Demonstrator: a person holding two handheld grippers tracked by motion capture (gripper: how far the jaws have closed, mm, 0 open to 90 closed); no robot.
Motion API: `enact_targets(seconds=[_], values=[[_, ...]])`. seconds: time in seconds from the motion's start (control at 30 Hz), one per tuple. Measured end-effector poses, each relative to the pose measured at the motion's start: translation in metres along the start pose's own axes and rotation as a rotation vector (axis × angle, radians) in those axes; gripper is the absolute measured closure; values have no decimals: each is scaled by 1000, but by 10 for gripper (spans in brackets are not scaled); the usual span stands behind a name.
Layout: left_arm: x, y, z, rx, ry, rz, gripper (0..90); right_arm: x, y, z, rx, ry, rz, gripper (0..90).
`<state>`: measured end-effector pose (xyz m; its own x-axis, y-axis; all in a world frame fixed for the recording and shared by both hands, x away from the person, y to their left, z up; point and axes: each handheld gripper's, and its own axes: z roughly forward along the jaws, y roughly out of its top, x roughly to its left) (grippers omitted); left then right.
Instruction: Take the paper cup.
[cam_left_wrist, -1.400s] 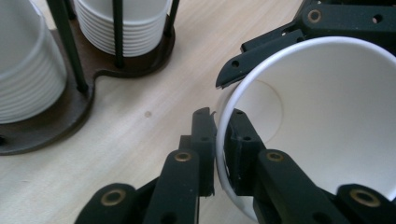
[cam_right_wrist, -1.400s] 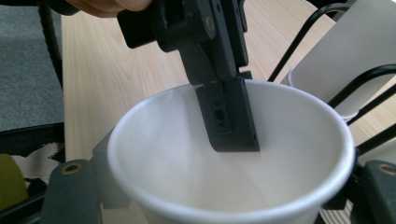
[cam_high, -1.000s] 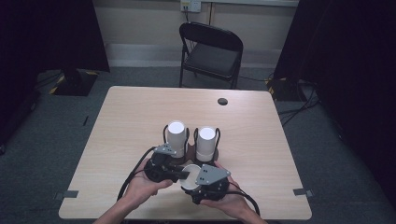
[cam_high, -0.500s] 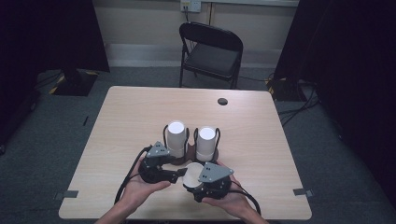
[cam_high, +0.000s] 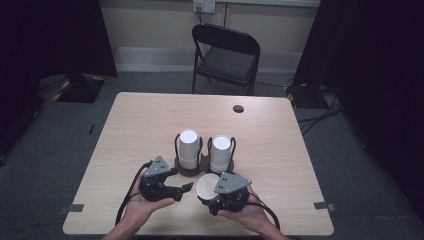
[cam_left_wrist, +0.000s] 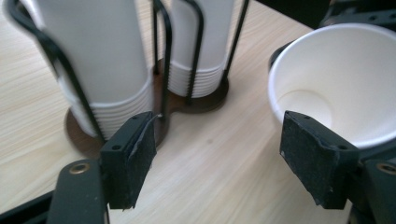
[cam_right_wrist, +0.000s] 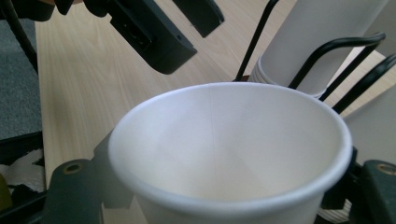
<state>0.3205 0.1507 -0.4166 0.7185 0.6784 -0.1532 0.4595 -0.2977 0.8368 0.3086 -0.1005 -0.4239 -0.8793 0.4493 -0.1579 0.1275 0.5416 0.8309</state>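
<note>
Paper cup (cam_high: 207, 186) sits gripped in the jaws of the right gripper (cam_high: 226, 194), mouth tilted toward the left gripper (cam_high: 172, 187), just in front of the cup holder (cam_high: 192, 167) on the desk (cam_high: 140, 125). Left gripper jaws have just been opening and stand wide with nothing between them, beside the cup and apart from it. Inside the holder's wire loops stand two stacks of white cups (cam_high: 189, 148), seemingly upside down. Beyond the holder, past the desk's far edge, stands a dark folding chair (cam_high: 225, 55).
</note>
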Motion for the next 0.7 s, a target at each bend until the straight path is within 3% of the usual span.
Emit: enact_targets(seconds=[0.1,0.2,0.5,0.7], values=[[3,-6,-3,-28,32,-4,260,-2,-1,0,0,-3,10,254],[4,-11,-5,-20,15,-12,258,-4,-1,-1,-6,-3,32,254],[5,-13,-7,-42,18,7,161,-17,-2,-4,-30,-5,104,254],[3,-14,-8,-55,19,-5,158,-25,-5,-11,-49,-21,146,256]])
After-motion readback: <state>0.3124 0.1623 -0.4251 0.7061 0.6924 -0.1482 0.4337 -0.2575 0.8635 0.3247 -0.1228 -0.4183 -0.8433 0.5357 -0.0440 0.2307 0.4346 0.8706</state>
